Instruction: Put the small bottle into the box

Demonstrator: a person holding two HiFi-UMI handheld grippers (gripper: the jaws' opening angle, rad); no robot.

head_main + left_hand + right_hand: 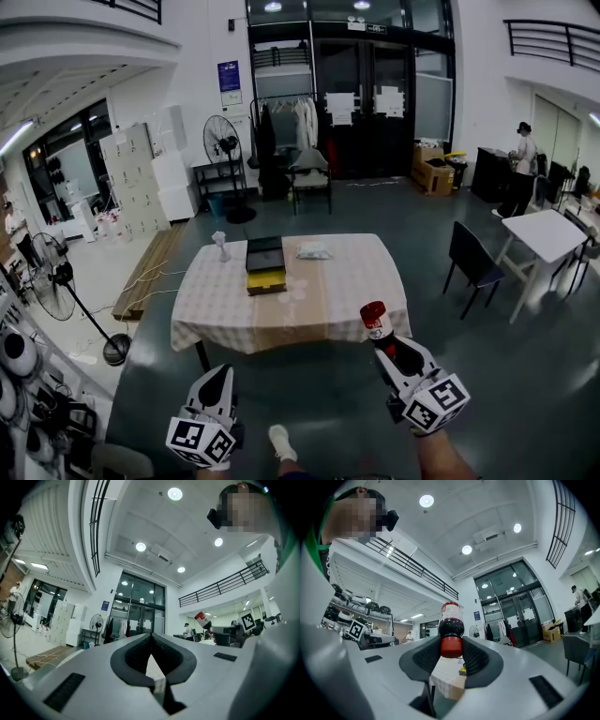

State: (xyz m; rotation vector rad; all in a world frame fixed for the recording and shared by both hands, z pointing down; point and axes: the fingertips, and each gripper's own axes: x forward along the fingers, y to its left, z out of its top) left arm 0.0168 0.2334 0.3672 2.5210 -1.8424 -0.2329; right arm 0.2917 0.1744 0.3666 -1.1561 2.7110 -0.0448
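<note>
Round white ceiling lights are shining above a dark grey floor; a black pedestal fan is standing near tall glass doors.

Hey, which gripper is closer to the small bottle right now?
Right. The right gripper is clamped on the small bottle; the left gripper hangs well off to its left, jaws shut and empty.

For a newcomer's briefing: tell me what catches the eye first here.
The small dark bottle with a red-and-white label sits clamped in the right gripper, low at the head view's right. Ahead stands the table in a pale checked cloth, a flat black box on it.
</note>
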